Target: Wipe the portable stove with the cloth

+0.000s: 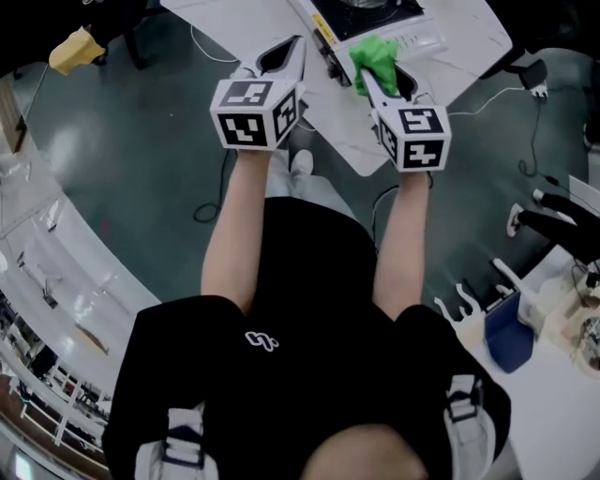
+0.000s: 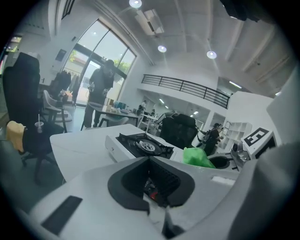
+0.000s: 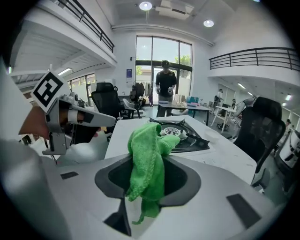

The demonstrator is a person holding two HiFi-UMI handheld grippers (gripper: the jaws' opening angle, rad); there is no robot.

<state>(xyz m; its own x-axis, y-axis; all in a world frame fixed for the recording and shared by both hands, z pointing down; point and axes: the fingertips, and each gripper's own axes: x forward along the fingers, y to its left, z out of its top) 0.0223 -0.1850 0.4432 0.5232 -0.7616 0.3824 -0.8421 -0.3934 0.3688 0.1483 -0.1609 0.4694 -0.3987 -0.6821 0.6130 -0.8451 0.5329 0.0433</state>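
Note:
The portable stove (image 1: pixel 367 13) stands on the white table (image 1: pixel 272 21) ahead of both grippers; its black top and burner show in the left gripper view (image 2: pixel 143 145) and the right gripper view (image 3: pixel 182 133). My right gripper (image 1: pixel 366 75) is shut on a green cloth (image 1: pixel 374 54), which bunches up above the jaws and hangs down between them (image 3: pixel 149 161). It is held just short of the stove's near edge. My left gripper (image 1: pixel 296 43) is shut with nothing in it, over the table to the left of the stove. From the right gripper view it (image 3: pixel 105 120) looks like one closed beak.
A yellow cloth (image 1: pixel 77 49) lies on a black chair (image 2: pixel 22 110) to the left. A black office chair (image 3: pixel 260 132) stands right of the table. A person (image 3: pixel 165 87) stands at a far table. Cables (image 1: pixel 212 201) lie on the floor; a blue bin (image 1: pixel 509 334) is at the right.

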